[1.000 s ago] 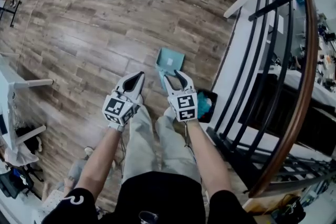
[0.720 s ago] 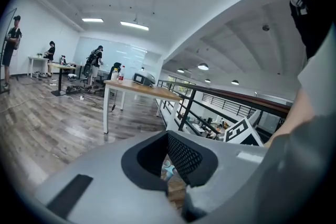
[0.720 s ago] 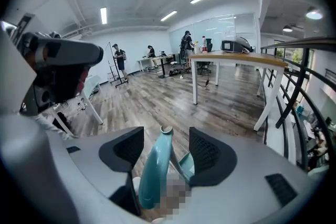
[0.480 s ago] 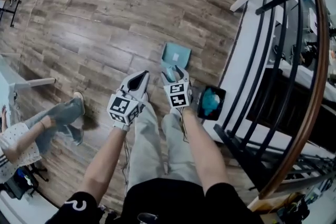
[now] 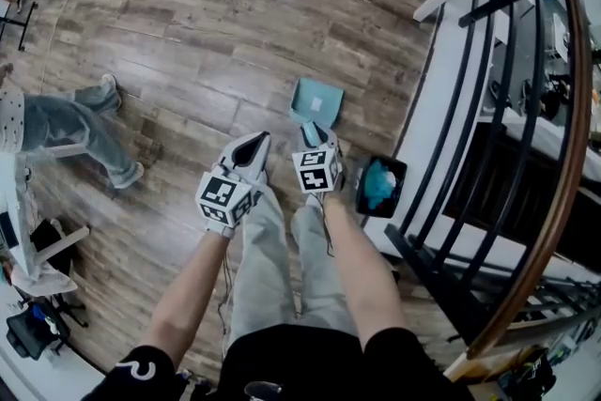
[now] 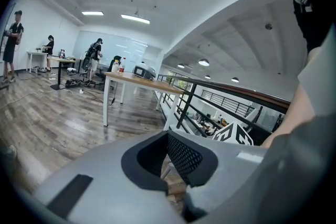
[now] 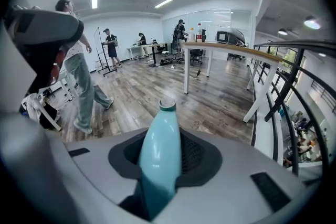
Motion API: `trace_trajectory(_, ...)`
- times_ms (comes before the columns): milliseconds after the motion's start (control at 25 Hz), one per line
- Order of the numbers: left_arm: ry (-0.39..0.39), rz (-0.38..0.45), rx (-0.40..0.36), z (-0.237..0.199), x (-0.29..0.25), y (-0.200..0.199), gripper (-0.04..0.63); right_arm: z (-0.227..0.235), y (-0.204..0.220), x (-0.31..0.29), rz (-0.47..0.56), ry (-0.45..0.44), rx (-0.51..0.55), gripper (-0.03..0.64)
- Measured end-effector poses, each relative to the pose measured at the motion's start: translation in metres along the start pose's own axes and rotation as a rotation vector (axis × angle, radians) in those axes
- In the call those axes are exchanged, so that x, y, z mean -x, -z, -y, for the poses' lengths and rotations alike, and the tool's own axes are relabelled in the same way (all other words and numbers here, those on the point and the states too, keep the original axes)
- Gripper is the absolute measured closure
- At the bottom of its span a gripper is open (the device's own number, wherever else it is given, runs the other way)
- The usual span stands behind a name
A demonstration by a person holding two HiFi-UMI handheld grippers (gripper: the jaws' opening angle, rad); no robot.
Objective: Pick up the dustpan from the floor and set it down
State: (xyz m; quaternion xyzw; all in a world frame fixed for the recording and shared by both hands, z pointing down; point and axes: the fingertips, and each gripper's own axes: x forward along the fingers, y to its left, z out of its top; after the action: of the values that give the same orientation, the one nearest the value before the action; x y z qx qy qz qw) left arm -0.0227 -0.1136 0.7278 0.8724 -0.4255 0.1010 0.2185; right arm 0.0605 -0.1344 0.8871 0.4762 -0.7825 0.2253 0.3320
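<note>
The teal dustpan (image 5: 315, 99) lies flat on the wood floor in front of my feet. Its handle (image 7: 160, 155) points back toward me and runs up between the jaws of my right gripper (image 5: 317, 138). Those jaws have just been closing, and the pads now press on both sides of the handle. My left gripper (image 5: 255, 142) hangs just left of the dustpan, apart from it. Its fingertips meet and it holds nothing.
A black bin (image 5: 379, 183) with something teal in it stands right of my right hand. A black railing (image 5: 488, 117) runs behind the bin. A person (image 5: 66, 127) walks at the left. A wooden table (image 7: 220, 47) on white legs stands farther off.
My right gripper has dropped onto the dustpan's handle and closed round it. The left gripper has sunk a little. A person has come in at the left and walked across.
</note>
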Motion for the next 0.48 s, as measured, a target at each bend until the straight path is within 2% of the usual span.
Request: trace_trajectory(480,-0.021,-0.007,0.012,-0.0059,0.0045,0.0069,0.598,0.0111,0.0046,0.0061,-0.010,0.023,0.011,0.523)
